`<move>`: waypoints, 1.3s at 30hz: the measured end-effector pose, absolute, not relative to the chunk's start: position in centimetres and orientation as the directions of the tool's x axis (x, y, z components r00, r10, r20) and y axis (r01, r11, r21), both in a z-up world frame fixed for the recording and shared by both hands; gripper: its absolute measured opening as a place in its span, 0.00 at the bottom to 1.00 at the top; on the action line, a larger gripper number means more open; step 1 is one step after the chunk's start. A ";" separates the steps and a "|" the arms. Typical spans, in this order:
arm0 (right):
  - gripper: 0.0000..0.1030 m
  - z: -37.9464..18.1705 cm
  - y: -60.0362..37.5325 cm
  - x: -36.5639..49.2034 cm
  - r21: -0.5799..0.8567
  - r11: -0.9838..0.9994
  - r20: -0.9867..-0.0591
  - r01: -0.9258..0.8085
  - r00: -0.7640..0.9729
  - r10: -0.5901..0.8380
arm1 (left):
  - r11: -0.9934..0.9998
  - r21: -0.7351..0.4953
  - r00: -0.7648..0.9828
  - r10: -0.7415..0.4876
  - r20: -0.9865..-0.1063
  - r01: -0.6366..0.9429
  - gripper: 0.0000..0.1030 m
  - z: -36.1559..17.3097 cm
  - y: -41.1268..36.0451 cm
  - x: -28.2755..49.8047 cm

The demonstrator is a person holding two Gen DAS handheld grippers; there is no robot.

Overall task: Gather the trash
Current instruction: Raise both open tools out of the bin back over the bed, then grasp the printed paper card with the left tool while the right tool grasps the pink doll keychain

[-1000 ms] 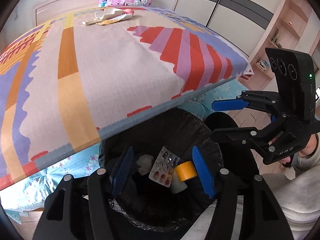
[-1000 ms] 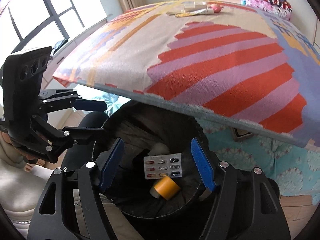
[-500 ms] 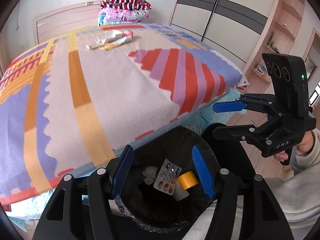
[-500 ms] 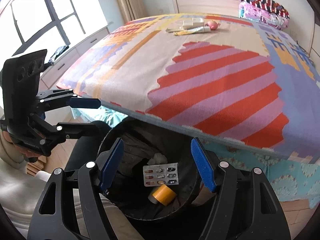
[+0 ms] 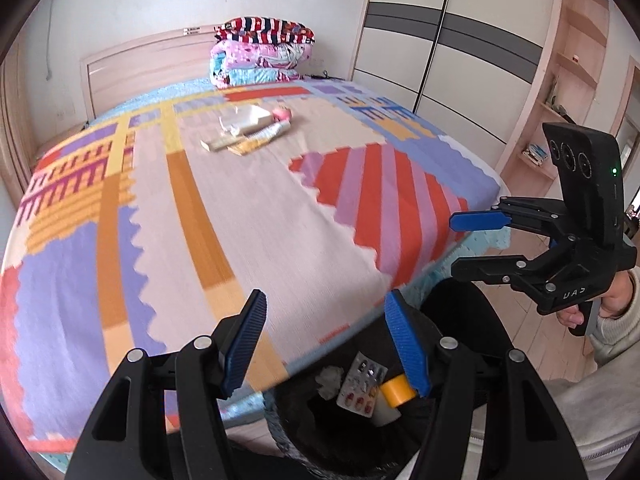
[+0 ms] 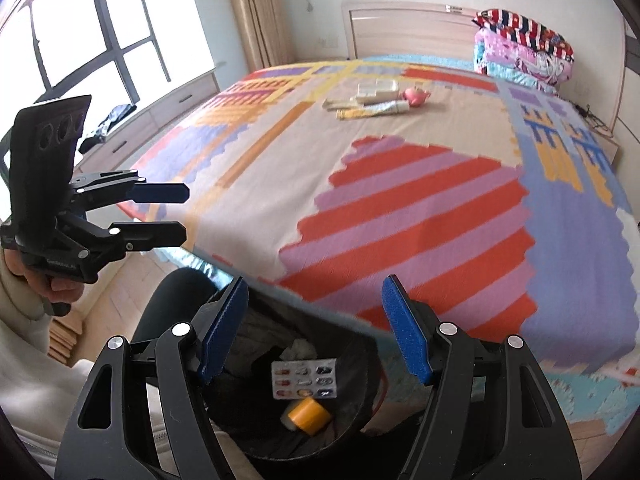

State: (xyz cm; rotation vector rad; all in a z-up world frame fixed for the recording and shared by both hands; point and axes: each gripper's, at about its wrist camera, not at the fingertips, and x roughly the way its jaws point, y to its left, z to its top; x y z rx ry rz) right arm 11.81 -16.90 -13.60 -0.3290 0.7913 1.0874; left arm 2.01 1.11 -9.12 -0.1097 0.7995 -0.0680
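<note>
A black-lined trash bin [image 5: 436,320] [image 6: 360,416] stands at the foot of the bed. In it lie a pill blister pack [image 5: 362,384] [image 6: 304,378], a yellow tape roll [image 5: 396,394] [image 6: 310,416] and a crumpled tissue [image 5: 330,378]. A small pile of trash [image 5: 250,130] [image 6: 376,100], with a tube, packets and a pink item, lies far up the bed. My left gripper [image 5: 326,338] is open and empty above the bed edge and bin. My right gripper [image 6: 314,326] is open and empty above the bin.
The bed [image 5: 200,200] has a colourful patterned cover. Folded quilts [image 5: 262,52] lie at the headboard. A wardrobe [image 5: 452,36] and shelves [image 5: 560,92] stand on the right, a window [image 6: 80,52] and low cabinet on the left. The floor is wood.
Both grippers have risen and tilted up from over the bin, so more of the bed and the trash pile shows. Both stayed open and empty.
</note>
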 end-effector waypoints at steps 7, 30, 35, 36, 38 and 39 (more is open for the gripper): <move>0.67 -12.7 -15.8 13.0 0.112 0.451 -0.700 -0.886 0.252 0.668 | 0.995 -0.096 0.710 -0.061 -0.702 -0.010 0.58 -8.2 2.9 3.7; 0.67 -10.2 -11.2 19.2 0.099 0.485 -0.657 -0.869 0.309 0.688 | 0.986 -0.092 0.726 0.036 -0.687 -0.136 0.56 -6.7 9.7 11.6; 0.67 -9.9 -9.6 21.4 0.110 0.499 -0.653 -0.860 0.316 0.689 | 0.983 -0.106 0.725 0.037 -0.688 -0.151 0.48 -6.6 11.2 13.8; 0.67 -9.9 -9.4 21.8 0.112 0.503 -0.654 -0.857 0.318 0.686 | 0.982 -0.107 0.724 0.038 -0.688 -0.153 0.46 -6.6 11.4 14.2; 0.67 -10.0 -8.5 22.9 0.122 0.510 -0.658 -0.852 0.315 0.683 | 0.981 -0.114 0.726 0.034 -0.687 -0.155 0.42 -6.6 11.8 14.9; 0.67 -10.0 -8.0 23.4 0.126 0.510 -0.659 -0.851 0.313 0.684 | 0.980 -0.123 0.726 0.030 -0.687 -0.157 0.39 -6.7 12.1 15.4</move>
